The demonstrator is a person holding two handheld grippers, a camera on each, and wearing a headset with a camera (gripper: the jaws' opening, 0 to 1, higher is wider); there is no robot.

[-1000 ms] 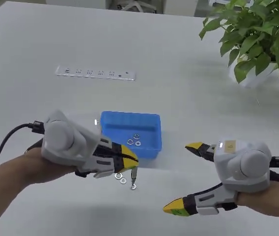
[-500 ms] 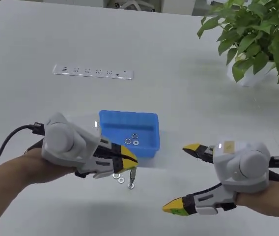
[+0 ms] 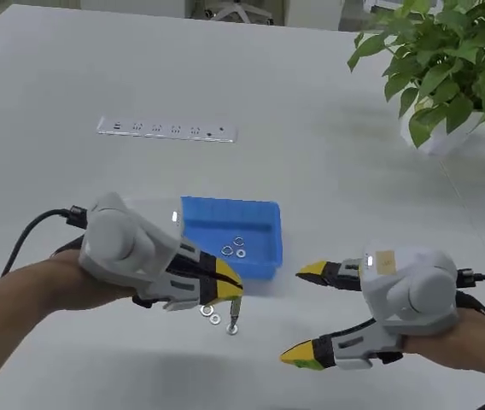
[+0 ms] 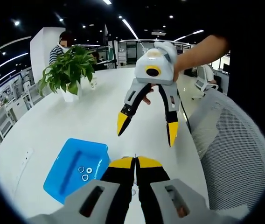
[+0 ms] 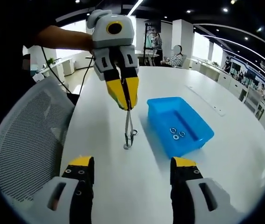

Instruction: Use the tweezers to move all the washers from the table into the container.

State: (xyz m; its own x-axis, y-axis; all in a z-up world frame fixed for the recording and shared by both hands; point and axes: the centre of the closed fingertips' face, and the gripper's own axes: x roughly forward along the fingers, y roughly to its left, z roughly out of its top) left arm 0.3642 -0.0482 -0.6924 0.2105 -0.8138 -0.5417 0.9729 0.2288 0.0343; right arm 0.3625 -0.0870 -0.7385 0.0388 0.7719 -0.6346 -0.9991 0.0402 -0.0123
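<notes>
My left gripper (image 3: 228, 283) is shut on slim metal tweezers (image 3: 233, 312), which point down at the table just in front of the blue container (image 3: 264, 260). The tweezers' tips (image 5: 127, 146) touch the table at one washer (image 3: 232, 329); two more washers (image 3: 211, 314) lie beside them. Three washers (image 3: 236, 248) lie inside the container (image 5: 195, 116). My right gripper (image 3: 304, 313) hangs open to the right of the tweezers, with nothing between its jaws. In the left gripper view the shut jaws hold the tweezers (image 4: 135, 157), and the right gripper (image 4: 147, 131) faces them.
A white power strip (image 3: 166, 131) lies at the back left of the white table (image 3: 336, 171). A potted plant (image 3: 447, 68) stands at the back right. A mesh chair (image 4: 235, 154) stands at the table's near edge.
My right gripper has drifted a little left, toward the tweezers. The left gripper and the tweezers have stayed over the same washers; the head camera has shifted slightly.
</notes>
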